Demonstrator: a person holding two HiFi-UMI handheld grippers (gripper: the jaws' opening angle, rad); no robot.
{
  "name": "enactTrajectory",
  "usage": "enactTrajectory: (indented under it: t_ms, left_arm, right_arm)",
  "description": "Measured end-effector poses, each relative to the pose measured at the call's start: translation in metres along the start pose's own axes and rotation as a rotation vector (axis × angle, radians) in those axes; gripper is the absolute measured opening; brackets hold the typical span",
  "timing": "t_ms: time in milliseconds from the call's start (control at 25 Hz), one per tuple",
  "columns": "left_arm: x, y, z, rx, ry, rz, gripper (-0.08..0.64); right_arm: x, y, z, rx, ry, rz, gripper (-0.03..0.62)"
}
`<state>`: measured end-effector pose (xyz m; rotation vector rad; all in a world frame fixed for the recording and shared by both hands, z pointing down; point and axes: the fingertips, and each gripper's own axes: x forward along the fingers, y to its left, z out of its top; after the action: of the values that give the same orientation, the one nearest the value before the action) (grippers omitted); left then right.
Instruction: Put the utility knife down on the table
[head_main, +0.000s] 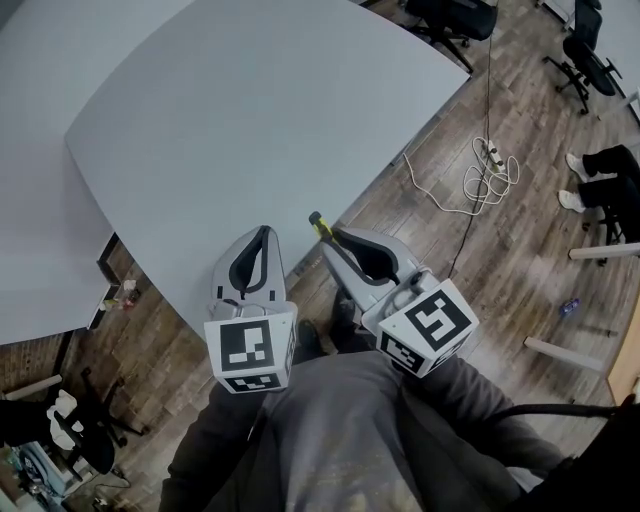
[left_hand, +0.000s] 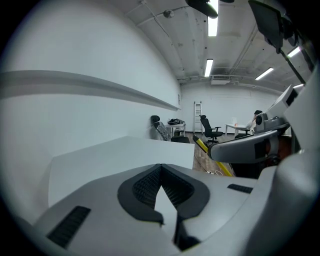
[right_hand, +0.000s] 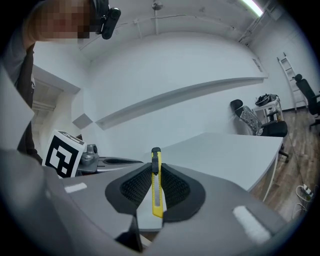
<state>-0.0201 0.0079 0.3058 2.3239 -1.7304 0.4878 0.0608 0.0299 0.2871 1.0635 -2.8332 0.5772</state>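
Note:
A yellow utility knife (right_hand: 157, 185) with a black tip stands clamped between the pads of my right gripper (right_hand: 156, 172). In the head view the knife (head_main: 319, 224) sticks out past the right gripper (head_main: 330, 236), just off the near edge of the grey table (head_main: 250, 110). My left gripper (head_main: 263, 236) hangs over the table's near corner, to the left of the right one, its jaws shut with nothing between them. From the left gripper view (left_hand: 161, 169) the knife (left_hand: 212, 157) shows at the right, beside the table (left_hand: 125, 155).
A white power strip with its coiled cable (head_main: 487, 172) lies on the wooden floor right of the table. Office chairs (head_main: 585, 62) stand at the far right. A person's shoes (head_main: 574, 180) are near them. A black chair (head_main: 85, 435) is at lower left.

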Motion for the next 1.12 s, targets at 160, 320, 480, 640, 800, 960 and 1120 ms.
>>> enactTrajectory:
  t_ms: [160,320,480,640,800,960,1120]
  left_arm:
    - [0.007,-0.003,0.004,-0.005,-0.007,0.023,0.003]
    - [0.016,0.014,0.004,-0.023,0.002,0.040,0.003]
    - [0.037,0.040,0.001,-0.037,0.007,0.042,0.003]
    - [0.056,0.055,0.005,-0.043,0.008,0.029,0.003]
    - [0.073,0.067,0.008,-0.054,0.012,0.010,0.003]
    - [0.090,0.076,0.004,-0.069,0.028,-0.002,0.003]
    - [0.102,0.082,-0.002,-0.092,0.033,-0.005,0.003]
  right_arm:
    - [0.004,-0.011,0.003,-0.006,0.010,0.021,0.057]
    - [0.022,-0.013,0.002,-0.002,0.032,0.040,0.057]
    - [0.055,-0.022,0.000,-0.002,0.049,0.039,0.057]
    - [0.077,-0.030,0.001,-0.007,0.068,0.034,0.057]
    - [0.097,-0.038,0.007,-0.006,0.081,0.022,0.057]
    - [0.114,-0.048,0.004,0.004,0.100,0.012,0.057]
    - [0.127,-0.055,0.001,0.003,0.122,0.009,0.057]
